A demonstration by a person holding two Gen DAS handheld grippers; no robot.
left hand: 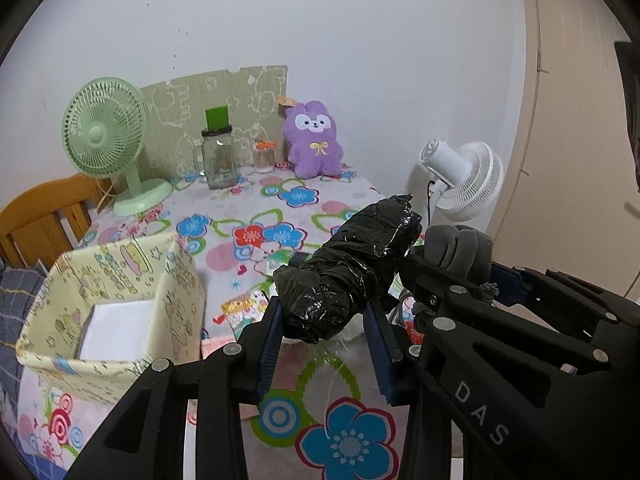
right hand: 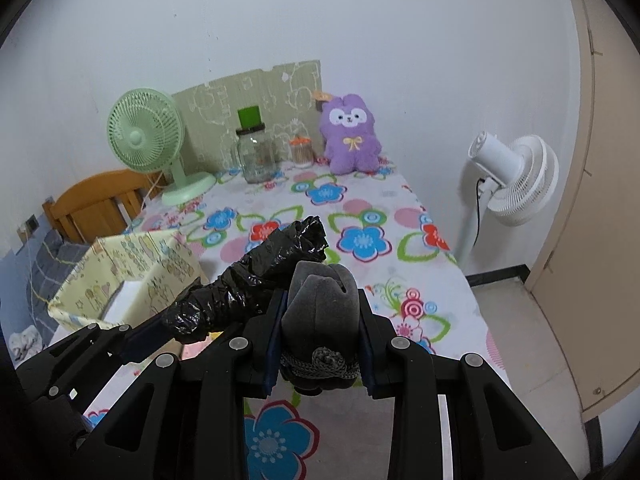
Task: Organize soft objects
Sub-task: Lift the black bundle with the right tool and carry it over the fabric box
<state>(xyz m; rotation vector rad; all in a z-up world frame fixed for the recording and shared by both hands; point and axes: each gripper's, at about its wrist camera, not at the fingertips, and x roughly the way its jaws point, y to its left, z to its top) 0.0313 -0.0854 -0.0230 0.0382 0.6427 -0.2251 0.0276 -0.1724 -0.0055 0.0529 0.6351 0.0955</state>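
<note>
My left gripper [left hand: 326, 322] is shut on a long roll of black plastic bags [left hand: 352, 268], held above the flowered table; the same black roll [right hand: 256, 284] shows at the left in the right wrist view. My right gripper [right hand: 320, 334] is shut on a grey soft pouch [right hand: 320, 312] with a knotted grey cord at its near end; that pouch [left hand: 460, 248] also appears at the right in the left wrist view. A pale yellow patterned storage box [left hand: 120, 300] stands open at the table's left. A purple plush bunny [left hand: 314, 144] sits upright at the far edge.
At the back stand a green desk fan [left hand: 108, 144], a glass jar [left hand: 218, 160] with a green block behind it, a small cotton-swab container [left hand: 264, 158] and a patterned board. A white floor fan [left hand: 464, 180] stands right of the table. A wooden chair [left hand: 44, 220] is at left.
</note>
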